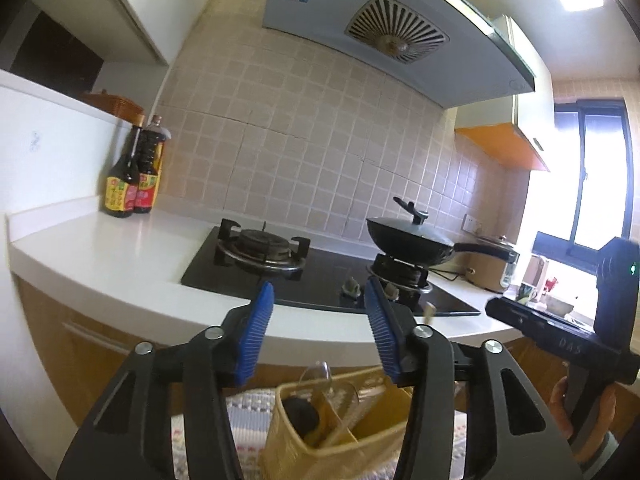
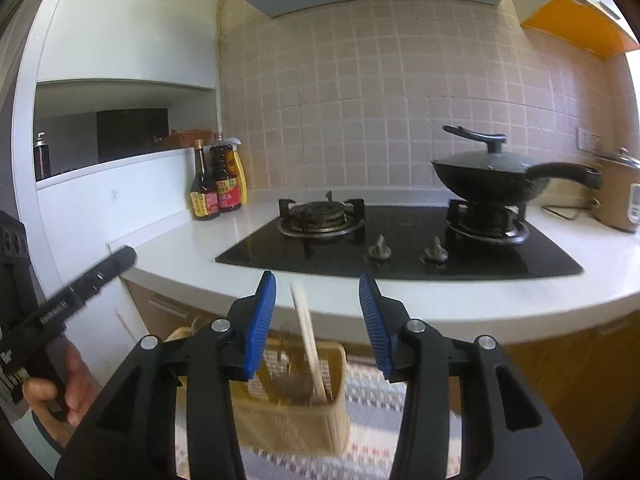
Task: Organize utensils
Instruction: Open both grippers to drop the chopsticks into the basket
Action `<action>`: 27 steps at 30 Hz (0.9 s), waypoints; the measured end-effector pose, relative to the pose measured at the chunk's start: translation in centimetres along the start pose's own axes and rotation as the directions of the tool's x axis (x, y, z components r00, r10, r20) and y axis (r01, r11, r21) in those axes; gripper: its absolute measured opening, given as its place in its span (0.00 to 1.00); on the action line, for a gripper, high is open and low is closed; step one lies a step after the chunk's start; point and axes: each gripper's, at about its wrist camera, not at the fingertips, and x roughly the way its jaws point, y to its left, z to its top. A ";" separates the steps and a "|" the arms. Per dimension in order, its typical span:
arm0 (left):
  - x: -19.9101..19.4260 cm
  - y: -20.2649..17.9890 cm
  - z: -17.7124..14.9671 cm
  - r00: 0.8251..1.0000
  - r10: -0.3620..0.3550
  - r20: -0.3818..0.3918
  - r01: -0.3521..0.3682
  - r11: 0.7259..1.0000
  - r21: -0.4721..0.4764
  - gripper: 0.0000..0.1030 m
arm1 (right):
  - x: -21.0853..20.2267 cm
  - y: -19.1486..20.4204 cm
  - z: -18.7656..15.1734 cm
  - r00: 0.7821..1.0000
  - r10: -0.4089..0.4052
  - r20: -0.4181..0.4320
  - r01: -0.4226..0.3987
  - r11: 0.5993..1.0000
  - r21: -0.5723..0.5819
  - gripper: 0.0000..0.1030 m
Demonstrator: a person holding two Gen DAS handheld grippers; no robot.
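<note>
A yellow utensil basket [image 1: 320, 436] sits low on a patterned cloth in front of the counter, and also shows in the right wrist view [image 2: 296, 416]. It holds a clear spoon [image 1: 316, 372], a dark utensil [image 1: 300, 416] and pale wooden chopsticks [image 2: 308, 336] that stand upright. My left gripper [image 1: 320, 328] is open and empty above the basket. My right gripper [image 2: 318, 324] is open and empty, its jaws on either side of the chopsticks without touching them.
A white counter [image 2: 192, 256] carries a black gas hob [image 2: 400, 248], a lidded black wok [image 2: 492, 180] on the right burner, sauce bottles [image 2: 216, 188] at the left and a rice cooker [image 2: 620, 196] at the right. Wooden cabinet fronts [image 1: 72, 344] lie below.
</note>
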 end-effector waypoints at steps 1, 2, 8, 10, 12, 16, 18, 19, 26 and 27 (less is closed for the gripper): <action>-0.7 -0.2 0.2 1.000 0.002 -0.003 -0.002 1.000 0.007 0.45 | -0.5 0.1 -0.2 1.000 -0.005 -0.016 0.005 1.000 0.000 0.39; -1.3 -0.4 0.3 1.000 0.001 -0.008 -0.001 1.000 0.014 0.45 | -1.1 0.4 -0.5 0.999 -0.006 -0.051 0.006 1.000 -0.001 0.39; -5.0 -1.2 0.2 0.995 -0.057 -0.088 0.058 0.998 0.006 0.45 | -3.1 2.4 -3.5 0.970 -0.044 -0.240 0.043 0.999 -0.010 0.39; -5.5 -1.3 -0.6 0.985 -0.071 -0.160 0.072 0.997 0.001 0.45 | -3.1 2.8 -5.0 0.952 -0.033 -0.305 0.039 0.999 0.013 0.39; -5.8 -1.4 -1.9 0.971 -0.067 -0.230 0.070 0.997 0.008 0.45 | -2.7 3.0 -7.3 0.917 -0.020 -0.398 0.045 0.998 0.054 0.39; -5.8 -0.4 -5.6 0.930 -0.035 -0.365 0.036 0.999 -0.003 0.45 | -1.8 3.2 -11.8 0.850 -0.003 -0.527 0.070 0.992 0.107 0.39; -5.5 0.3 -7.7 0.894 -0.023 -0.448 0.017 1.000 -0.017 0.44 | -1.4 3.4 -13.9 0.816 0.002 -0.578 0.082 0.989 0.119 0.39; -5.3 0.5 -8.5 0.878 -0.021 -0.479 0.012 1.000 -0.023 0.44 | -1.2 3.5 -15.1 0.796 0.018 -0.605 0.083 0.987 0.139 0.39; -4.1 1.1 -14.4 0.740 -0.019 -0.673 -0.003 0.999 -0.032 0.44 | -0.1 5.2 -19.2 0.717 0.055 -0.695 0.063 0.988 0.143 0.36; -3.9 1.1 -14.8 0.728 -0.021 -0.686 -0.002 0.999 -0.032 0.44 | 0.1 5.5 -19.6 0.708 0.039 -0.705 0.069 0.990 0.124 0.34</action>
